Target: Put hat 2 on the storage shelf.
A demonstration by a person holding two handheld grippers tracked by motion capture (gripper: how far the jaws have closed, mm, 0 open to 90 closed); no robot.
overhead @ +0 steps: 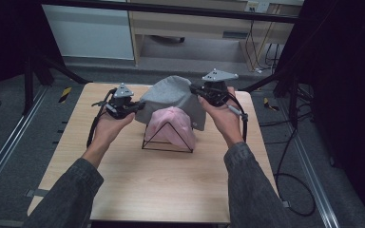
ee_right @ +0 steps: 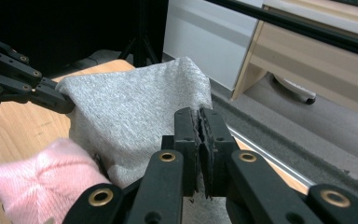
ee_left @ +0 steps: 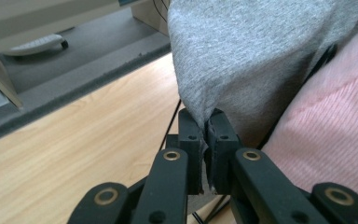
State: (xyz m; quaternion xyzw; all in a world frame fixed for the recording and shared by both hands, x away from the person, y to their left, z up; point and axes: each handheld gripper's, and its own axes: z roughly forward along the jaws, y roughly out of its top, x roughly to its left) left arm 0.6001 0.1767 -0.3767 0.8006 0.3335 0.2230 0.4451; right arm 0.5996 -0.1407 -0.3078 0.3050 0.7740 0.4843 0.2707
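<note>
A grey cloth (overhead: 173,97) hangs stretched above a pink cloth (overhead: 172,124) draped on a wire stand (overhead: 167,141) mid-surface (overhead: 123,175), each edge pinched by the left gripper (overhead: 134,107) and right gripper (overhead: 194,88), seemingly to drape it over.

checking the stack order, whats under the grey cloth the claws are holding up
Under the grey cloth sits a pink knit hat on a black wire stand. The cloth covers the far part of the stand, so what lies there can't be seen.

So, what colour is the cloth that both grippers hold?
Heathered grey cloth, clearest in the right gripper view.
</note>
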